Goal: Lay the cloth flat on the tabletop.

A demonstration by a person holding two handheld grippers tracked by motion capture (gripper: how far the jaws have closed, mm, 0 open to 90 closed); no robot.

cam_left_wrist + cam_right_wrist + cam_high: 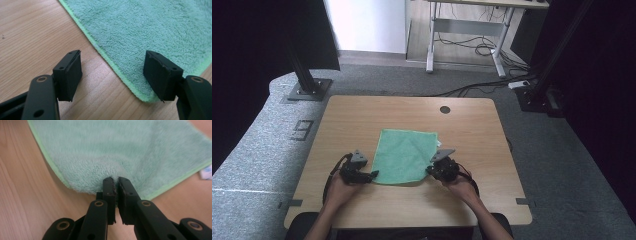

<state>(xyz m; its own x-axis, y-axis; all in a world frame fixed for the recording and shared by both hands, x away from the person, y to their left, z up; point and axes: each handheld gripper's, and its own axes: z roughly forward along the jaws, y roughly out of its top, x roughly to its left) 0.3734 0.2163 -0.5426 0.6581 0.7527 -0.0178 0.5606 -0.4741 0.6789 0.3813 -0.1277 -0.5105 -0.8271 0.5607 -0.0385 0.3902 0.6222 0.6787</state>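
On the table (362,112), right hand-held gripper (116,185) pinches the green towel (404,155); left hand-held gripper (113,72) gapes

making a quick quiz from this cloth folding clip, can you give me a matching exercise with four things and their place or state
Column one:
1. left claw
2. right claw
3. green cloth
4. round hole in the table

Column two:
A. spread out in the middle of the wooden table
B. shut on a corner of the cloth
C. near the far edge of the table
D. jaws open around a cloth corner, not pressing on it

Pairs: 1-D, 2-B, 3-A, 4-C
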